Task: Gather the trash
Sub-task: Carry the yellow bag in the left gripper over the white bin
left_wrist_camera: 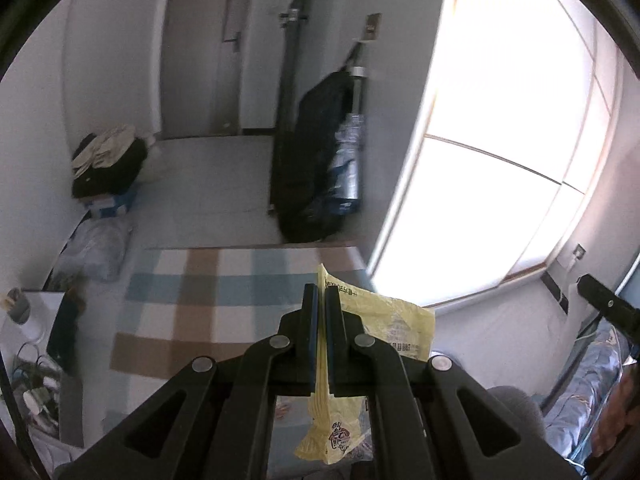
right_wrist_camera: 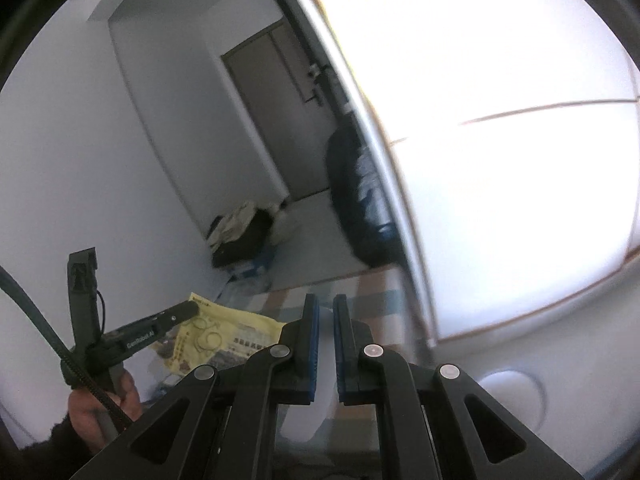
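Observation:
My left gripper [left_wrist_camera: 320,292] is shut on a crumpled yellow printed wrapper [left_wrist_camera: 384,320]. The wrapper sticks out to the right of the pads and hangs down below them. In the right wrist view the same left gripper [right_wrist_camera: 188,312] shows at lower left, held by a hand [right_wrist_camera: 96,408], with the yellow wrapper [right_wrist_camera: 232,332] spread out from its tip. My right gripper [right_wrist_camera: 326,300] is shut to a narrow slit between its blue pads, and I see nothing held in it. A black part of the right gripper [left_wrist_camera: 608,308] juts in at the right edge of the left wrist view.
A plaid rug [left_wrist_camera: 208,296] covers the floor below. A tall black bag [left_wrist_camera: 312,160] leans by the bright window [left_wrist_camera: 500,140]. Clothes on a dark case [left_wrist_camera: 108,160] and plastic bags [left_wrist_camera: 96,248] line the left wall. A door [left_wrist_camera: 208,48] stands at the far end, and blue bedding [left_wrist_camera: 588,392] lies at right.

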